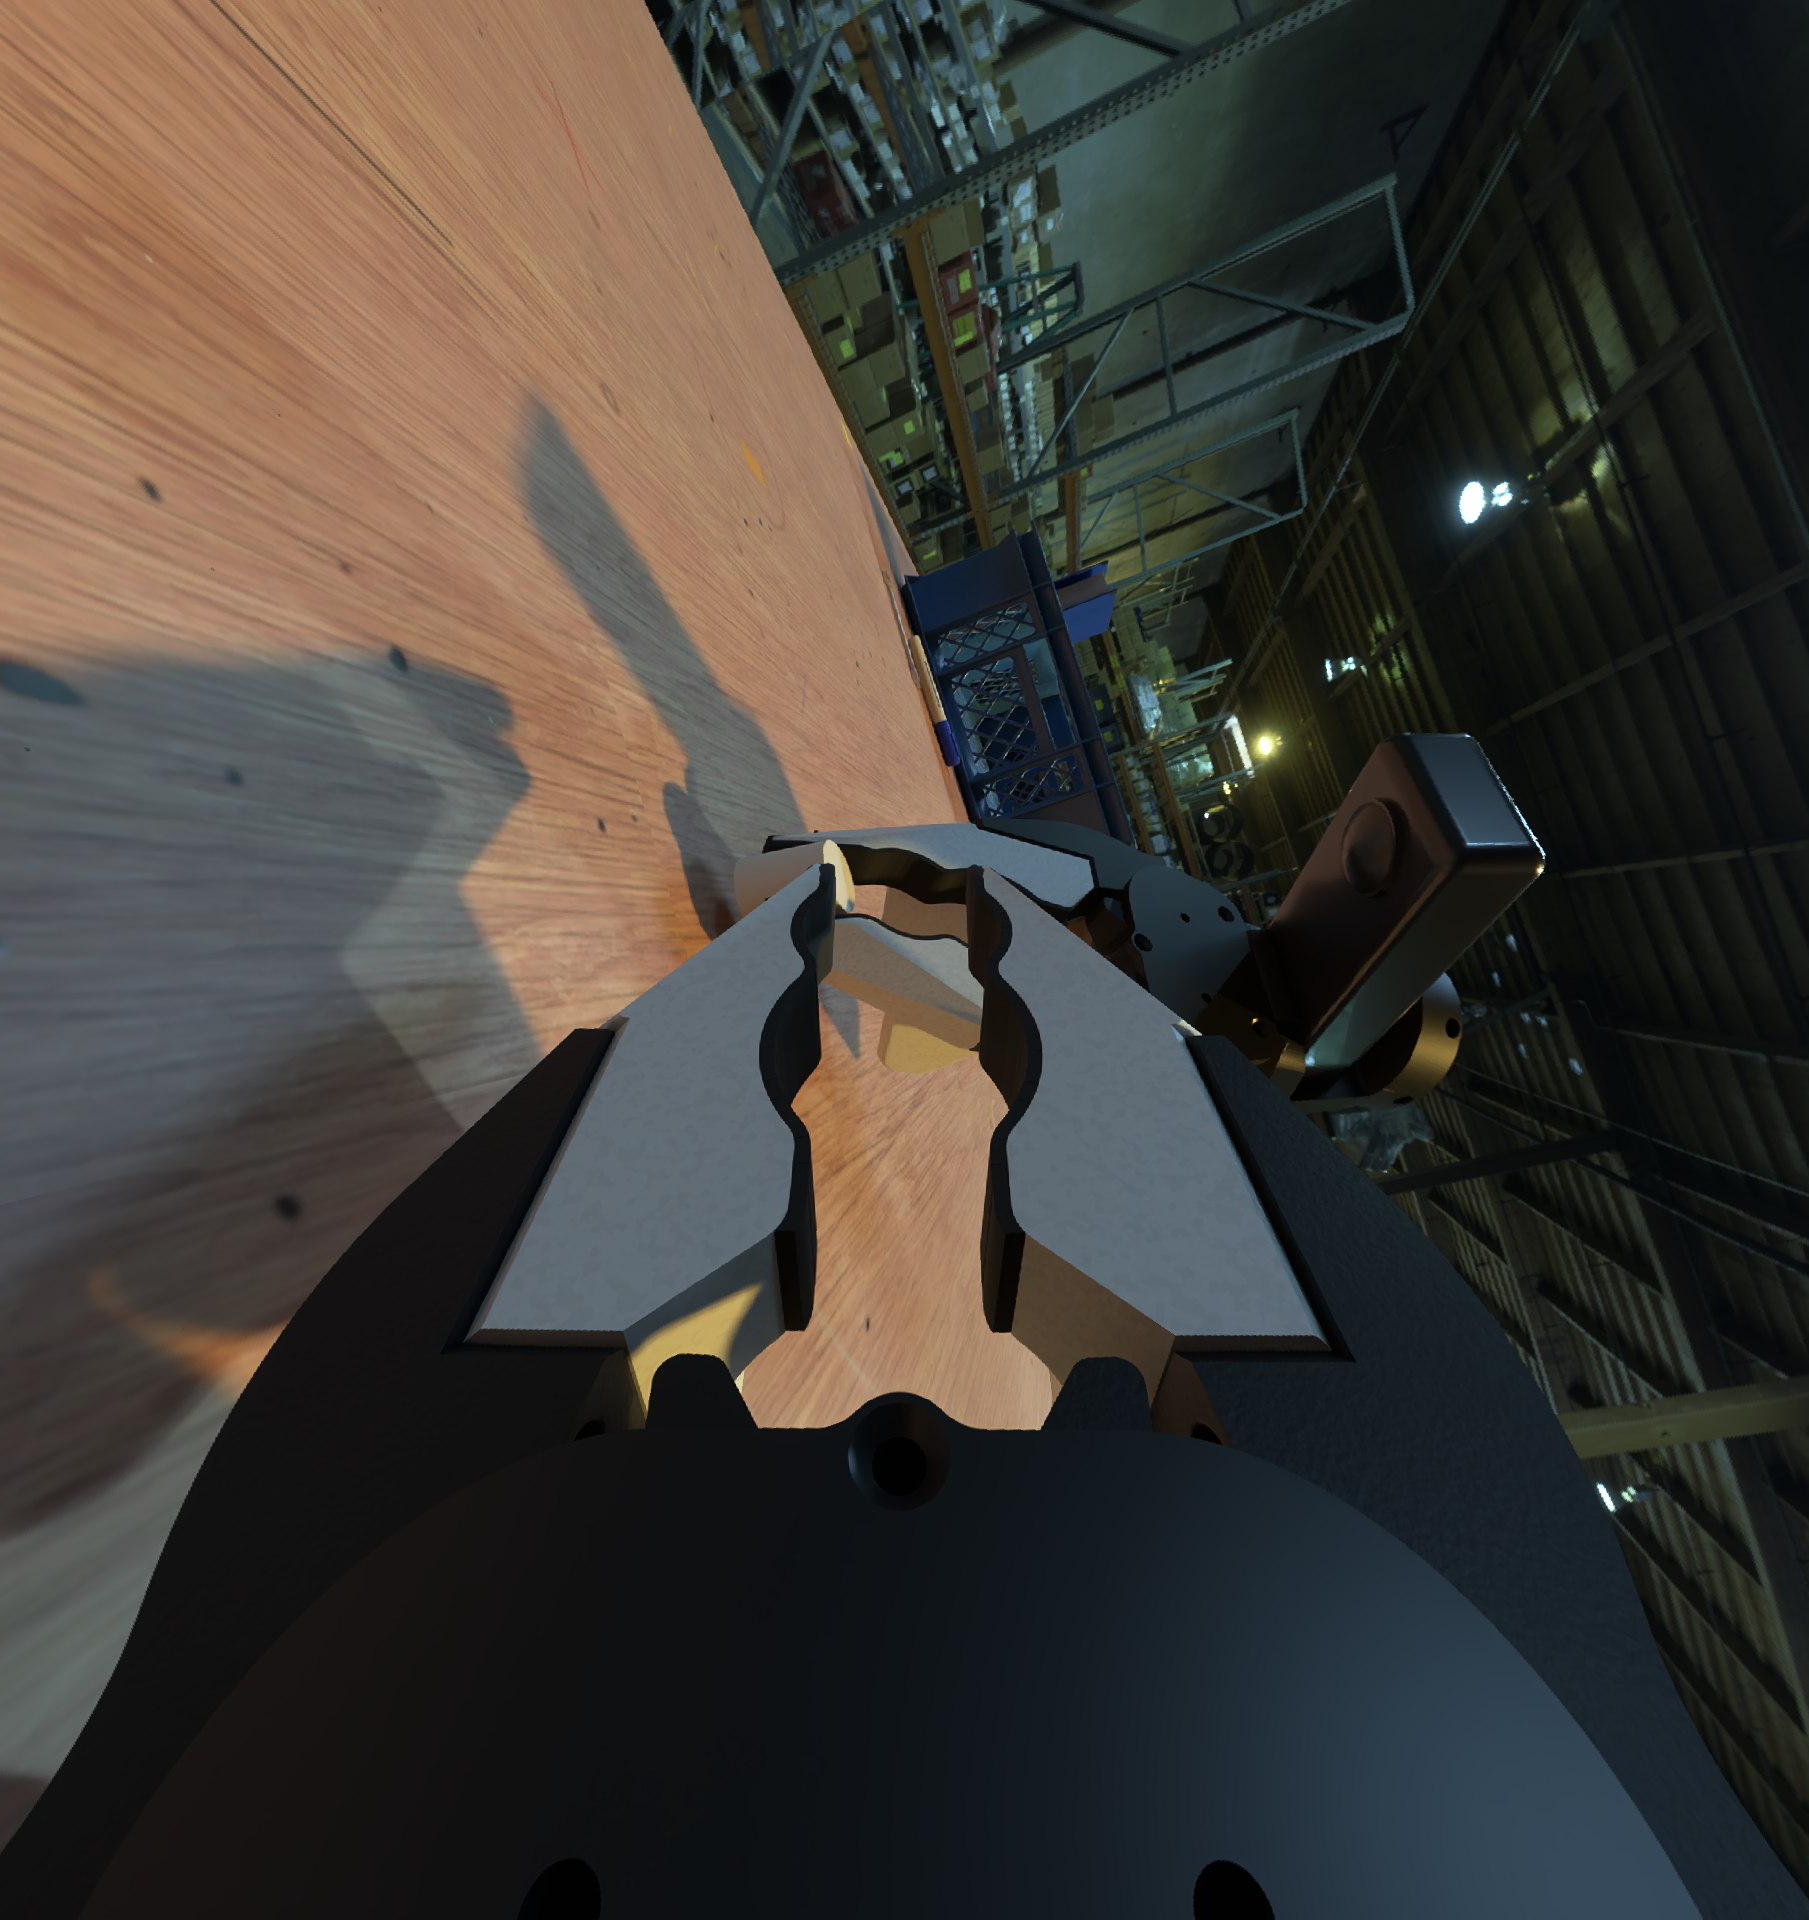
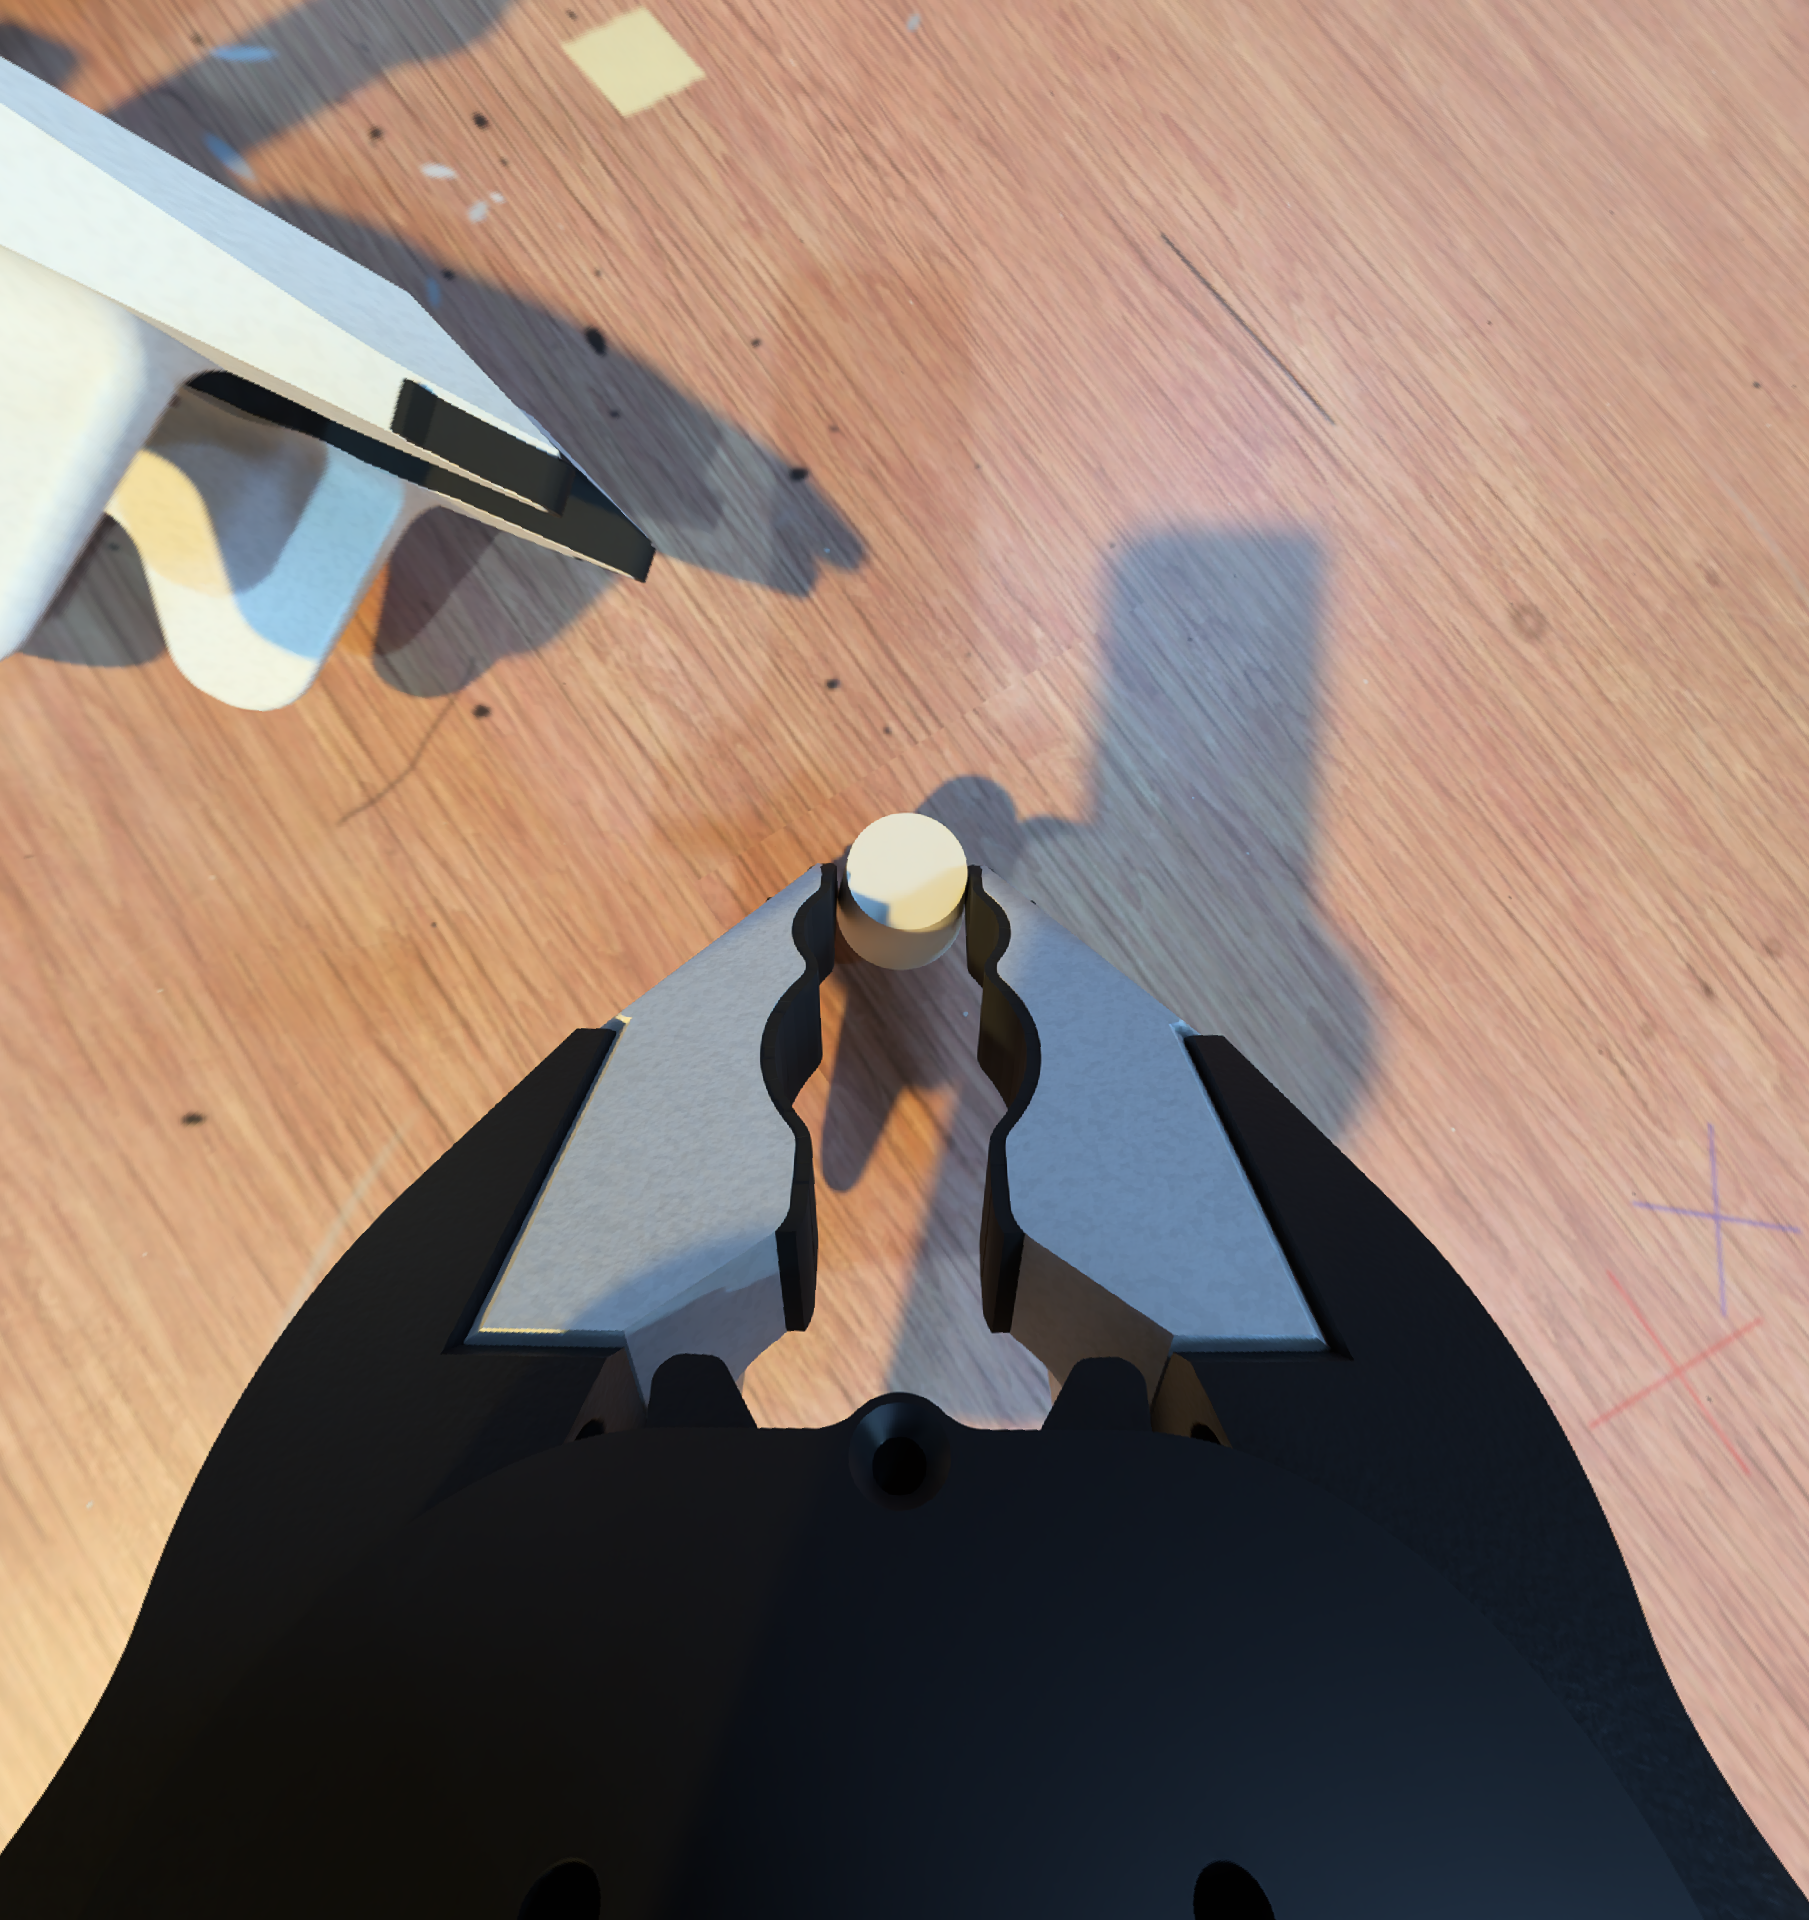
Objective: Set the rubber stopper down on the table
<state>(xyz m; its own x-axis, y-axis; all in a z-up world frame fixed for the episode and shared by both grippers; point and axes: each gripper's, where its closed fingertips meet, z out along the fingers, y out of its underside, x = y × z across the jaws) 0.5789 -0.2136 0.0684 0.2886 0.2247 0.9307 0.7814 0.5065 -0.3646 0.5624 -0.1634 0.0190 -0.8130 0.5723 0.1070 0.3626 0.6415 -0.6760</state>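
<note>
- Left wrist view: left gripper [image 1: 900, 883] spread and empty, low beside the wooden table [image 1: 256, 416], facing the right gripper [image 1: 910, 862].
- Right wrist view: right gripper [image 2: 902, 883] pinched the cream rubber stopper [image 2: 905, 883] at the fingertips, axis toward the table [image 2: 1399, 416] below; contact unclear.

Strong warm light falls on the wooden surface [image 2: 1295, 312], casting sharp dark shadows. The hall beyond is dim with small glaring lamps [image 1: 1471, 502]. Wide-angle distortion bends and smears the edges.
</note>
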